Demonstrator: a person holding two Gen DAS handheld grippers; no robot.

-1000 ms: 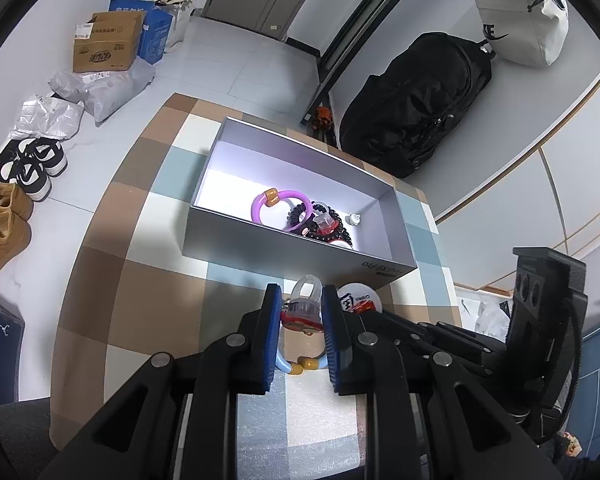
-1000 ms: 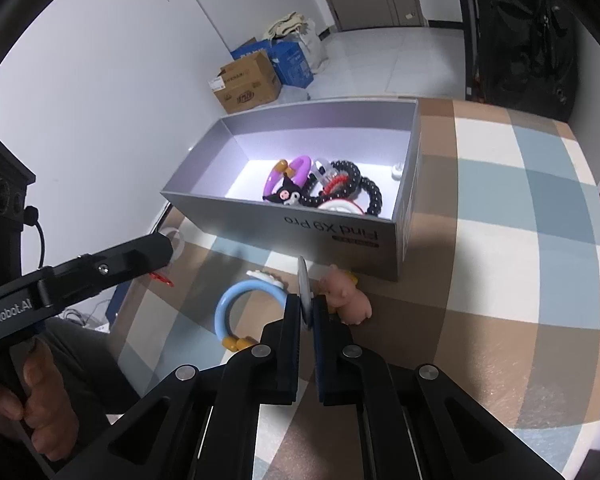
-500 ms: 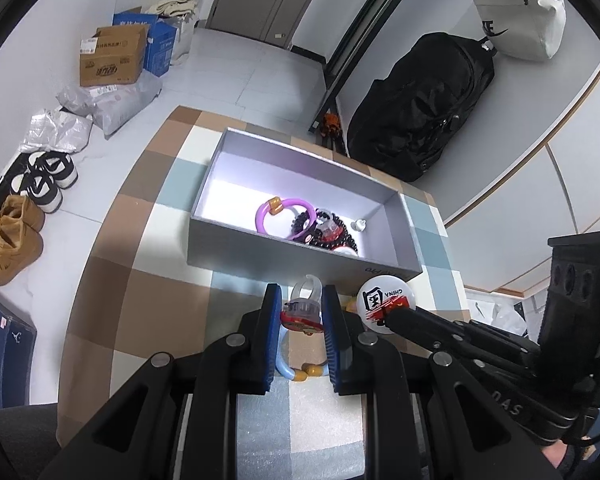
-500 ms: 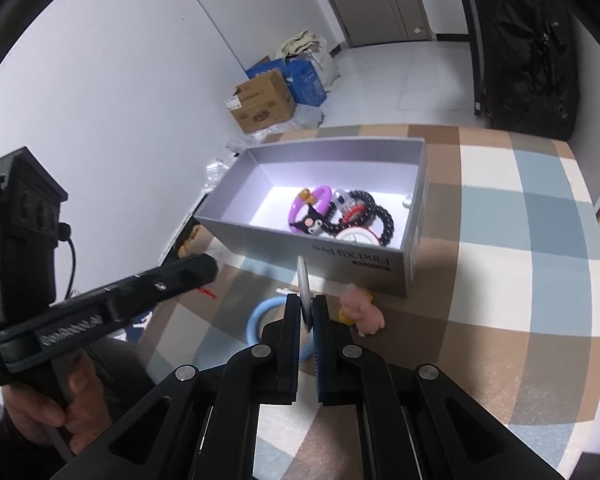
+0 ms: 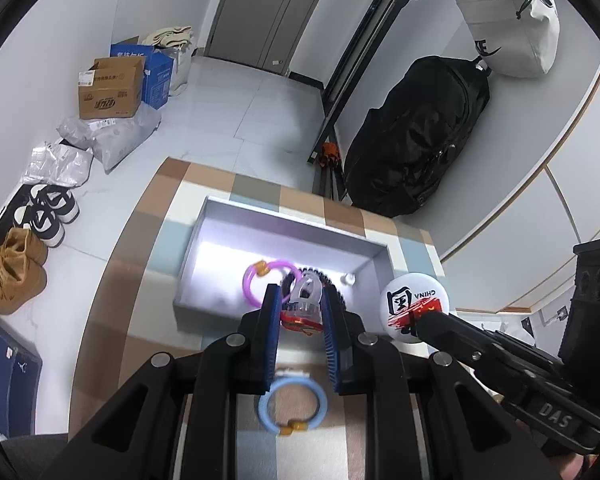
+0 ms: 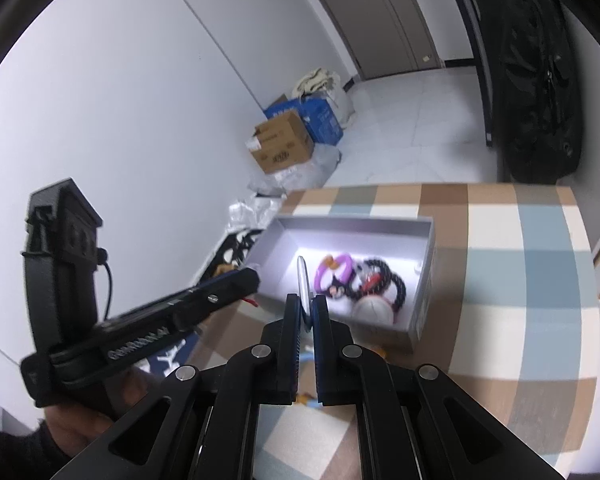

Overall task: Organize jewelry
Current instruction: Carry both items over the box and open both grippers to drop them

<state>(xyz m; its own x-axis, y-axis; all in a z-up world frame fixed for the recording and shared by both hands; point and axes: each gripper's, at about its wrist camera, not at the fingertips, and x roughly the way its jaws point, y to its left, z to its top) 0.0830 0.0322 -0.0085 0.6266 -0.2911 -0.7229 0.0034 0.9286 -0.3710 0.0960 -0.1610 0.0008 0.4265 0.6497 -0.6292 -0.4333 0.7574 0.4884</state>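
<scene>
Grey box (image 5: pixel 228 308) ahead; left claw (image 5: pixel 300 308) grips clear-red charm (image 5: pixel 305 305), right claw (image 6: pixel 307 312) pinches badge (image 5: pixel 414 306).

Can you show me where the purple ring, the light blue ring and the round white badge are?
Purple plastic ring (image 5: pixel 252 286): left wrist view, on its left curve, inside the grey box.
Light blue plastic ring (image 5: pixel 266 412): left wrist view, on its left curve, on the checked tablecloth.
Round white badge (image 5: pixel 414 300): left wrist view, on its printed face.

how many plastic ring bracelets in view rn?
2: purple ring bracelet inside the grey box; blue ring bracelet on the checked tablecloth, below the left gripper. More may be hidden.
</scene>
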